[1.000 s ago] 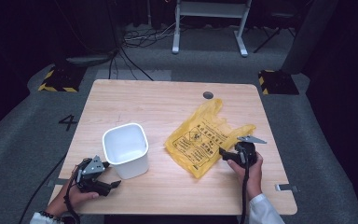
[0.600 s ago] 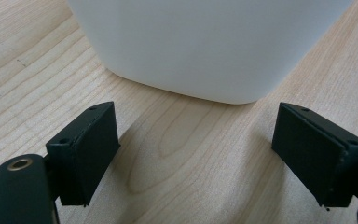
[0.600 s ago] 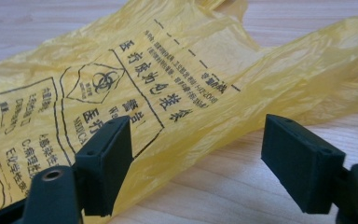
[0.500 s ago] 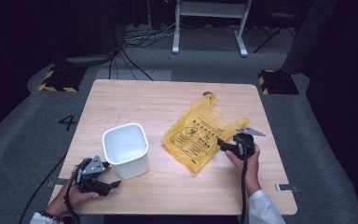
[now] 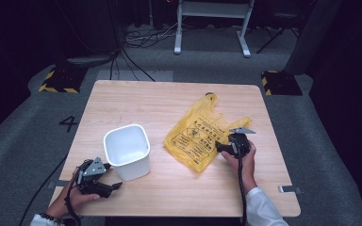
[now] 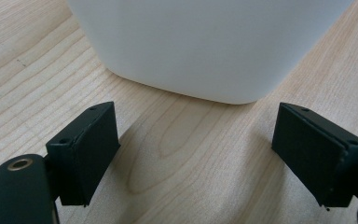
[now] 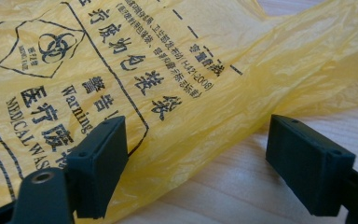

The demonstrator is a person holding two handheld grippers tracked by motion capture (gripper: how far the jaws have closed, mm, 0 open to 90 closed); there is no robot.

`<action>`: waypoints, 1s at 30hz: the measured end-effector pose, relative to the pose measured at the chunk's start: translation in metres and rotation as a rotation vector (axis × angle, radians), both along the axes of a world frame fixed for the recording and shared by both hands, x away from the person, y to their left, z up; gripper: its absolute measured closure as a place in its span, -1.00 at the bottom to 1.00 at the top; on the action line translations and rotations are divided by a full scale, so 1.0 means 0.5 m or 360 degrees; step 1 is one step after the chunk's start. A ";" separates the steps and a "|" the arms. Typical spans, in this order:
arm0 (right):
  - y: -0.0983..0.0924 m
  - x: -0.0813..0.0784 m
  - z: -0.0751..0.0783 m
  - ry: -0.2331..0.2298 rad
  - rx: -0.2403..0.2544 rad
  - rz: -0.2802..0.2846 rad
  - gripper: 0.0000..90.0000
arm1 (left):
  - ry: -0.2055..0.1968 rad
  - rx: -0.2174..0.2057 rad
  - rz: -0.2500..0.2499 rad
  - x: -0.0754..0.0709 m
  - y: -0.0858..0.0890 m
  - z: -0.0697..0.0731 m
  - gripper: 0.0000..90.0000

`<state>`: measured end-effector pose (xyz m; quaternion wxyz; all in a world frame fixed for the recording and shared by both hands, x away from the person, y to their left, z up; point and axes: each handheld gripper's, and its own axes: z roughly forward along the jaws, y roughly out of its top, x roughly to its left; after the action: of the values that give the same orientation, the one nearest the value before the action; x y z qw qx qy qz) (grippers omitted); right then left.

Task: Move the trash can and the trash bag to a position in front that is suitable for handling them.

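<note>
Empty white bin [image 5: 127, 150] and flat yellow biohazard bag [image 5: 201, 134] on wooden surface [image 5: 136, 101]; left tongs [image 5: 109, 187] open, right tongs [image 5: 222, 147] just widened, gripping nothing, dark room.

Right tool [image 7: 198, 170] jaws wide apart, just opening; yellow bag [image 7: 177, 70] edge between, wooden table [image 7: 228, 196] beneath.

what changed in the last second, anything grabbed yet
The right claw slid left along the table to the yellow bag edge, its jaws just opening wider; the bag lies between them, not gripped. The left claw kept still, open beside the white bin.
</note>
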<state>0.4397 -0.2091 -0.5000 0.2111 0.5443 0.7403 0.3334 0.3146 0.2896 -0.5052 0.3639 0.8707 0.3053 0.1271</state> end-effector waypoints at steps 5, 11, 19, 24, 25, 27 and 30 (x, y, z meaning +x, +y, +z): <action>-0.024 0.009 -0.005 -0.0073 -0.0091 0.0224 -0.50 | -0.0002 0.0003 -0.0017 0.003 -0.001 0.000 -0.68; -0.075 0.002 -0.001 -0.0095 -0.0107 0.0357 -0.44 | -0.0005 0.0004 -0.0037 0.004 0.008 0.000 -0.67; -0.096 -0.023 0.027 -0.0151 0.0057 0.0216 -0.46 | -0.0003 -0.0002 0.0114 0.020 0.047 0.000 -0.67; -0.077 -0.028 0.028 -0.0106 0.0111 0.0133 -0.57 | 0.0004 -0.0009 0.0131 0.037 0.045 0.000 -0.68; -0.071 -0.028 0.023 -0.0085 0.0124 0.0139 -0.56 | 0.0000 -0.0006 0.0121 0.042 0.044 0.000 -0.68; -0.057 -0.029 0.013 -0.0046 0.0082 0.0163 -0.56 | -0.0004 -0.0002 0.0106 0.053 0.041 0.000 -0.68; -0.041 -0.026 0.001 -0.0009 0.0034 0.0194 -0.56 | -0.0003 -0.0002 0.0075 0.069 0.038 0.000 -0.68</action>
<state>0.4269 -0.2298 -0.4994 0.1868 0.4994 0.7678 0.3551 0.3489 0.3088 -0.5050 0.3617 0.8629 0.3256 0.1363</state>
